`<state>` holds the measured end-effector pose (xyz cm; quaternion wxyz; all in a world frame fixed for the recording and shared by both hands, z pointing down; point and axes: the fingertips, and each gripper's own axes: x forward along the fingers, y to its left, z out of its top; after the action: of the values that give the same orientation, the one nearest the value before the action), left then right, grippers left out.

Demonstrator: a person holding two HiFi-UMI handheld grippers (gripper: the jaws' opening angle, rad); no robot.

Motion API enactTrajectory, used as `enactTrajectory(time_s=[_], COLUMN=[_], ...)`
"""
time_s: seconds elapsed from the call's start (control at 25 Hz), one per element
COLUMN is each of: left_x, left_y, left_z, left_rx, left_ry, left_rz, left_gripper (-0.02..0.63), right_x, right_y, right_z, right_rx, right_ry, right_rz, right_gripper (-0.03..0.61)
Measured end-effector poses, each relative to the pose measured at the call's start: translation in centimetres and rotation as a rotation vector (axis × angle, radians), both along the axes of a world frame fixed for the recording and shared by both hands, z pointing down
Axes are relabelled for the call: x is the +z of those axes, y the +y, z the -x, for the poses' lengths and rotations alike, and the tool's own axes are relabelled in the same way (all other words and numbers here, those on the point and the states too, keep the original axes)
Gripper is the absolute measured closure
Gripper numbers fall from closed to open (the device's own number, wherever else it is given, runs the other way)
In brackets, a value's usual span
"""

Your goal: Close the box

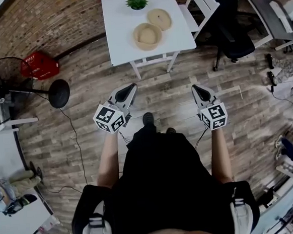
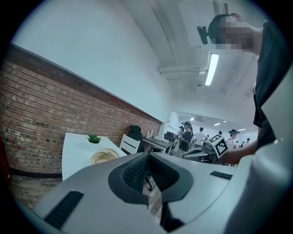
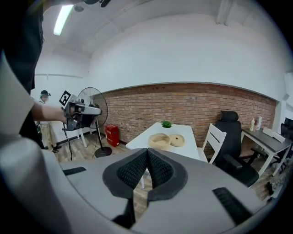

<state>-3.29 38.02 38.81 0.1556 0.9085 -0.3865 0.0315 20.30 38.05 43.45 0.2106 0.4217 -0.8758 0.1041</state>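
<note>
The round box sits open on the white desk, its lid lying just beside it; the left gripper and right gripper, both pressed together and empty, hang well short of it, probably awaiting the approach.

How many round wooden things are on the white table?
2. The open box is nearer the table's front edge; its lid lies beside it, nearer the plant. None seems hidden.
</note>
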Motion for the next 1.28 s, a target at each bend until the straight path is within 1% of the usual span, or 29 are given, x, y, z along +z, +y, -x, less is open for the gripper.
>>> enactTrajectory(time_s=[0.2, 0.36, 0.52, 0.72, 0.88, 1.0, 1.12, 1.28], left_x=[0.6, 0.7, 0.9, 1.8, 2.5, 2.9, 2.5, 1.7], left_y=[-3.2, -5.8, -7.6, -9.3, -11.2, -13.5, -16.3, -20.0], left_z=[2.6, 3.5, 3.9, 4.2, 4.0, 3.6, 2.3, 0.1], left_rx=[0.038, 0.071, 0.091, 0.082, 0.065, 0.037, 0.012, 0.006], left_ry=[-0.008, -0.007, -0.009, -0.011, -0.018, -0.024, -0.027, -0.042], left_rz=[0.007, 0.003, 0.011, 0.039, 0.058, 0.069, 0.068, 0.054], left_gripper=[0.592, 0.592, 0.592, 0.592, 0.592, 0.592, 0.592, 0.592], right_x=[0.4, 0.7, 1.1, 2.0, 2.6, 3.2, 3.0, 1.9], right_y=[-2.3, -4.0, -5.2, -6.8, -9.3, -12.0, -15.1, -19.4], right_z=[2.9, 4.4, 5.4, 5.3, 4.7, 4.1, 3.5, 2.7], right_rx=[0.038, 0.059, 0.067, 0.067, 0.062, 0.044, 0.008, -0.045], right_ry=[0.005, 0.007, 0.013, 0.022, 0.017, 0.009, 0.002, -0.008], right_rz=[0.003, 0.004, 0.022, 0.050, 0.060, 0.059, 0.067, 0.069], right_gripper=[0.580, 0.580, 0.580, 0.580, 0.580, 0.580, 0.580, 0.580])
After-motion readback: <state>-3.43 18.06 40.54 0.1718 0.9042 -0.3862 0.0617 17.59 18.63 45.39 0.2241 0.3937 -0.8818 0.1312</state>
